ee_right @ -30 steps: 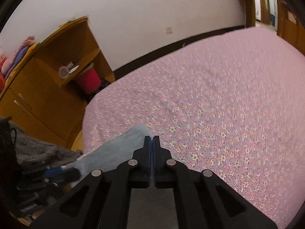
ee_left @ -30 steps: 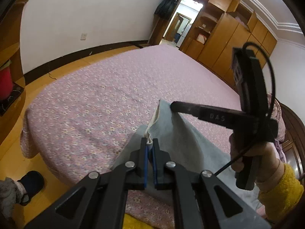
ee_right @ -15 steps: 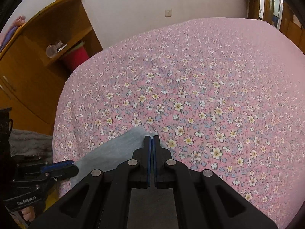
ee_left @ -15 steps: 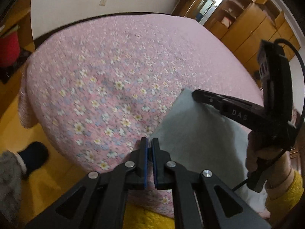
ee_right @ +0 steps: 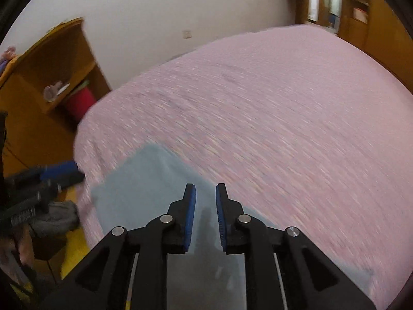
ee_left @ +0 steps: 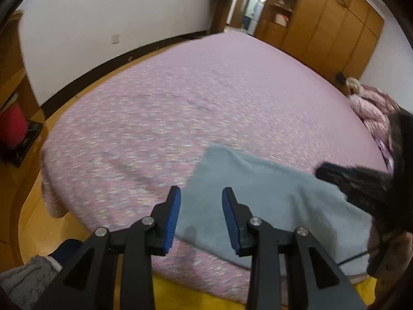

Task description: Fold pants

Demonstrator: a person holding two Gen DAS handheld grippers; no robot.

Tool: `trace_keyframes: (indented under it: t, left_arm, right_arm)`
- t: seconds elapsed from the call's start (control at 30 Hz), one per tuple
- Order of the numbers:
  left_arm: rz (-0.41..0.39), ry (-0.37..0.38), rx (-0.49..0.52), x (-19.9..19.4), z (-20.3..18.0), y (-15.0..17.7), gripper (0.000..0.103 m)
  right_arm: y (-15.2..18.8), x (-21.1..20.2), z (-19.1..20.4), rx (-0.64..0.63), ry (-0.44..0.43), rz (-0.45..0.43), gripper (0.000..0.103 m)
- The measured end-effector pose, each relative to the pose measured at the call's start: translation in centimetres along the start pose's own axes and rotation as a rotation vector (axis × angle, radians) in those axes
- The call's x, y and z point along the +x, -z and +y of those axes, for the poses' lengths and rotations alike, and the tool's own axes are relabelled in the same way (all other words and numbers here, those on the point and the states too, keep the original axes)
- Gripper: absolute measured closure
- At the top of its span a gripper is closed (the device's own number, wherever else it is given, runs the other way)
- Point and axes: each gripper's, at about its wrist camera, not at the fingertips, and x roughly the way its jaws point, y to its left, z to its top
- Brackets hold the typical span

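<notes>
On the pink floral bed (ee_left: pixel 180 103), the folded grey fleece pants (ee_left: pixel 271 201) lie released beneath both opening tools, left tool (ee_left: pixel 201 217) and right tool (ee_right: pixel 205 217), nothing gripped.

Open bedspread (ee_left: pixel 180 98) beyond folded pants (ee_left: pixel 258 193)

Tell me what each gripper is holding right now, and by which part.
Nothing. The left gripper and right gripper are both opening with empty gaps, above the grey pants lying flat on the bed.
</notes>
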Motion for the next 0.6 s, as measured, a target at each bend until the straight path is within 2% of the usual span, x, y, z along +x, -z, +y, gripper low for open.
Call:
trace_keyframes:
  t: [0.17,0.3,0.43,0.6]
  left_arm:
    - [0.028,0.053,0.054,2.3,-3.4,-0.7,0.069]
    - [0.071,0.043,0.080,5.1,-5.3,-0.8,0.069]
    - [0.126,0.019,0.063,7.6,-6.0,-0.7,0.069]
    - [0.119,-0.011,0.092,8.5,-6.8,-0.7,0.066]
  right_arm:
    - [4.6,-3.6,-7.5,0.150,0.123,0.010,0.081]
    - [7.1,-5.3,-14.4,0.293,0.191,0.034,0.073]
    - [8.7,-5.2,-19.1,0.398,0.168,0.065,0.071]
    - [9.6,-3.1,-20.8,0.416,0.054,0.127,0.071]
